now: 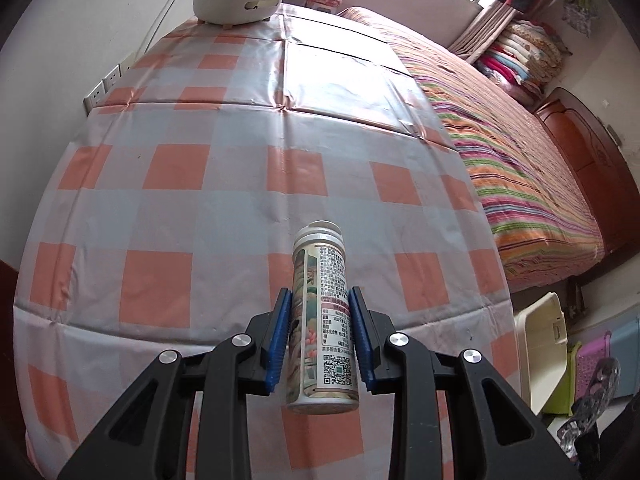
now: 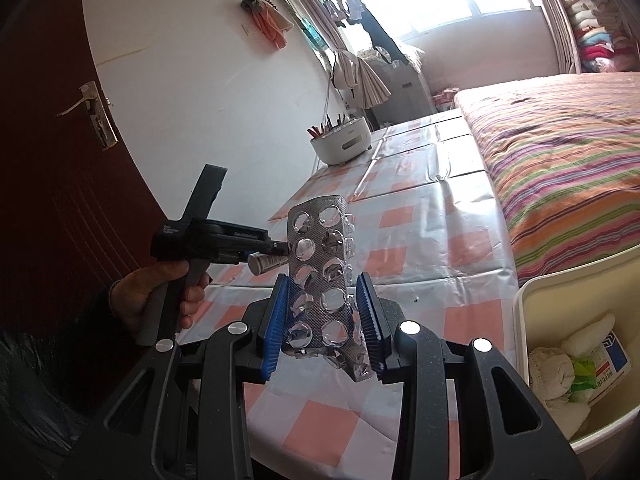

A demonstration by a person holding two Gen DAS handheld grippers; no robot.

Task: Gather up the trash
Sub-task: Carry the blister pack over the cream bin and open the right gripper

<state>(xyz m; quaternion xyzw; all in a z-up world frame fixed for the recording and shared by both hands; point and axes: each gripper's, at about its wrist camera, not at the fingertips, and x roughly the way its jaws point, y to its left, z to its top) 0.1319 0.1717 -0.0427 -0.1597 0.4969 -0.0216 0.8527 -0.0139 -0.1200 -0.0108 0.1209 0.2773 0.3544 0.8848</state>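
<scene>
A small white tube-shaped bottle (image 1: pixel 320 320) with a printed label and QR code is pinched between the blue pads of my left gripper (image 1: pixel 319 291), which is shut on it above the checked tablecloth (image 1: pixel 192 208). The right wrist view shows the same bottle (image 2: pixel 262 263) sticking out of that gripper, with a hand (image 2: pixel 160 296) on its handle. My right gripper (image 2: pixel 323 277) is shut on a silver blister pack (image 2: pixel 320 256) with emptied pockets, held upright over the table's near end.
A cream trash bin (image 2: pixel 524 300) stands at the right of the table, holding wadded tissue and a carton; it also shows as a bin (image 1: pixel 536 356) in the left view. A white holder (image 2: pixel 344 142) sits at the table's far end. A striped bed (image 2: pixel 560 152) flanks the table.
</scene>
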